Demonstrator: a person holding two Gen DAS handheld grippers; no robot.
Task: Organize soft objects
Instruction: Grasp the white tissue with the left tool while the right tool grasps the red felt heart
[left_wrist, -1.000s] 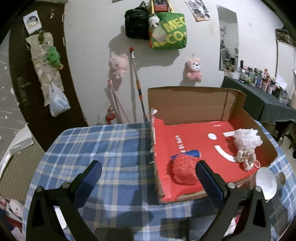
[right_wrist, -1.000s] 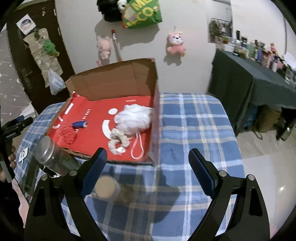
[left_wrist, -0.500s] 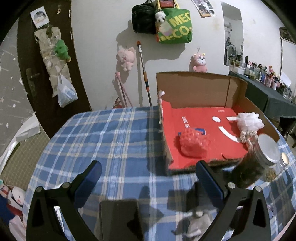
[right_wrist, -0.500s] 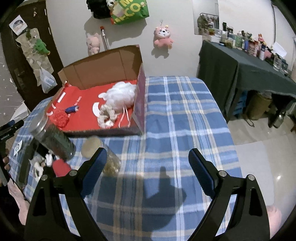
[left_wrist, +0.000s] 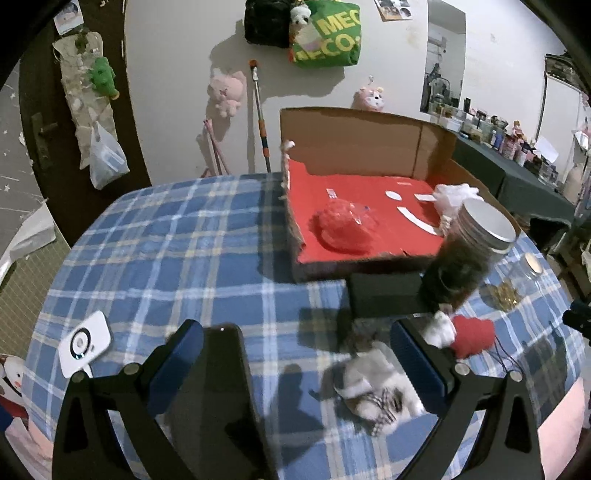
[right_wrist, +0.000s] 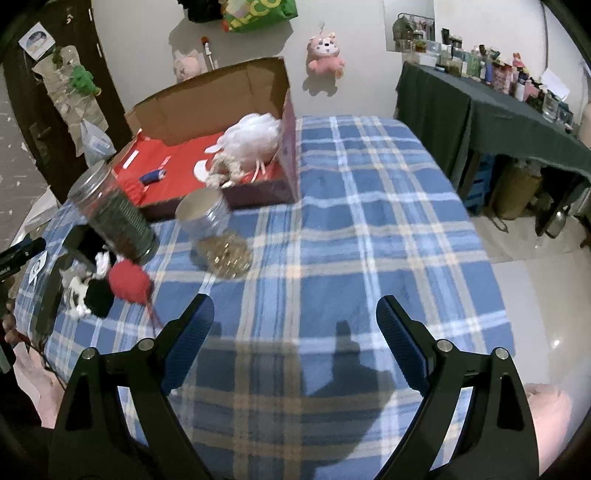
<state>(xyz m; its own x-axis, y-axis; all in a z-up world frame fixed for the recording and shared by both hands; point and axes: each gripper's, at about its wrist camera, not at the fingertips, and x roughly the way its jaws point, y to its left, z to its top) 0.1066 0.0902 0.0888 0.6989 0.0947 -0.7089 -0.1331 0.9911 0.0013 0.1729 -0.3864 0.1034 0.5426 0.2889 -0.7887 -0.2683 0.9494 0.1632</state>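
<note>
Currently I log both claws hovering over checked cloth: left gripper (left_wrist: 295, 354) spread, fuzzy grey-white plush (left_wrist: 373, 384) beside its right finger; right gripper (right_wrist: 295, 332) spread, round red plush (right_wrist: 129, 282) ahead-left, cardboard box (right_wrist: 221, 88) beyond.

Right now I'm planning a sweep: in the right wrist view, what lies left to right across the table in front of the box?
Tall dark-filled jar with metal lid → red plush ball → short clear jar of golden bits → bare blue plaid tablecloth.
</note>
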